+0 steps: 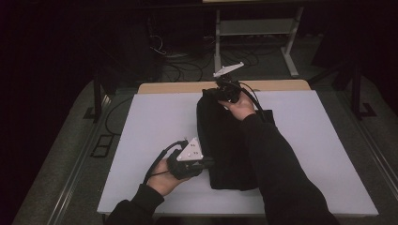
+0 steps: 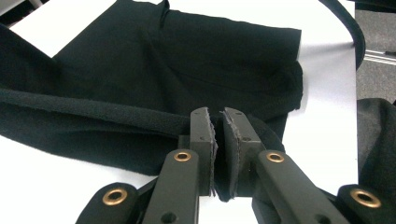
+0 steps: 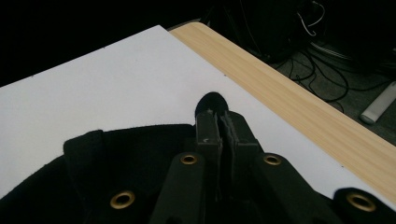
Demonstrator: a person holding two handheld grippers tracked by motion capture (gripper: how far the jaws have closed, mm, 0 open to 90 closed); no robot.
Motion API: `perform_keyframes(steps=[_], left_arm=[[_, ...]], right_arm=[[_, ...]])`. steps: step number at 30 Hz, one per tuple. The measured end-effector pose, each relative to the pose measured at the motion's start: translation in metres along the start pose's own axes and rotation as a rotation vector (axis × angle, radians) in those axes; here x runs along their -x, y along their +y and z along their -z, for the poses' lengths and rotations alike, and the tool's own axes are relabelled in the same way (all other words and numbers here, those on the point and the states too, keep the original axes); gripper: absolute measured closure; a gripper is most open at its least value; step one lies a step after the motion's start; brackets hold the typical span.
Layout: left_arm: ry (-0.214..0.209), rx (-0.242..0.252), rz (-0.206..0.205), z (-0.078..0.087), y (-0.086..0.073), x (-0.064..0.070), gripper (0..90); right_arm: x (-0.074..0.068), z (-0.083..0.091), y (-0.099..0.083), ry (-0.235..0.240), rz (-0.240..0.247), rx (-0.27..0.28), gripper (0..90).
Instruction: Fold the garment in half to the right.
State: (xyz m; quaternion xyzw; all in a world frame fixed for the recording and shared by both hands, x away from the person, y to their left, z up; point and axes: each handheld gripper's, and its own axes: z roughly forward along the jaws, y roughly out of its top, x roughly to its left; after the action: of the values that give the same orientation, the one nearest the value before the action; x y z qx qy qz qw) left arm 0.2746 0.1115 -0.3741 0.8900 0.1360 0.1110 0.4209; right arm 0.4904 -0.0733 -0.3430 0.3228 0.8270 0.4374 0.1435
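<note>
Simply one black garment (image 1: 225,140) lies on the white table (image 1: 155,122), both grippers clamped on it: left gripper (image 2: 219,122) near edge, right gripper (image 3: 219,119) far edge; folds hard to distinguish.

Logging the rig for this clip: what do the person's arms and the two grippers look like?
Both arms wear black long sleeves. The left gripper and right gripper have black jaws on black link arms with brass-coloured rivets. In the high view each carries a grey three-cornered plate, the left one marked with small dots, and trails a black cable.
</note>
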Motion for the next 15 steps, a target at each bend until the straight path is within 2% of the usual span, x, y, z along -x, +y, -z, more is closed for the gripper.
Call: perform_keyframes(steps=[9, 15], left_arm=[[-0.015, -0.007, -0.030, -0.008, 0.011, 0.000, 80.9], [-0.026, 0.002, -0.033, -0.016, 0.018, 0.003, 81.0]], right_arm=[[0.009, 0.011, -0.007, -0.014, -0.015, 0.008, 84.3], [0.017, 0.018, -0.014, -0.030, -0.031, 0.007, 84.4]])
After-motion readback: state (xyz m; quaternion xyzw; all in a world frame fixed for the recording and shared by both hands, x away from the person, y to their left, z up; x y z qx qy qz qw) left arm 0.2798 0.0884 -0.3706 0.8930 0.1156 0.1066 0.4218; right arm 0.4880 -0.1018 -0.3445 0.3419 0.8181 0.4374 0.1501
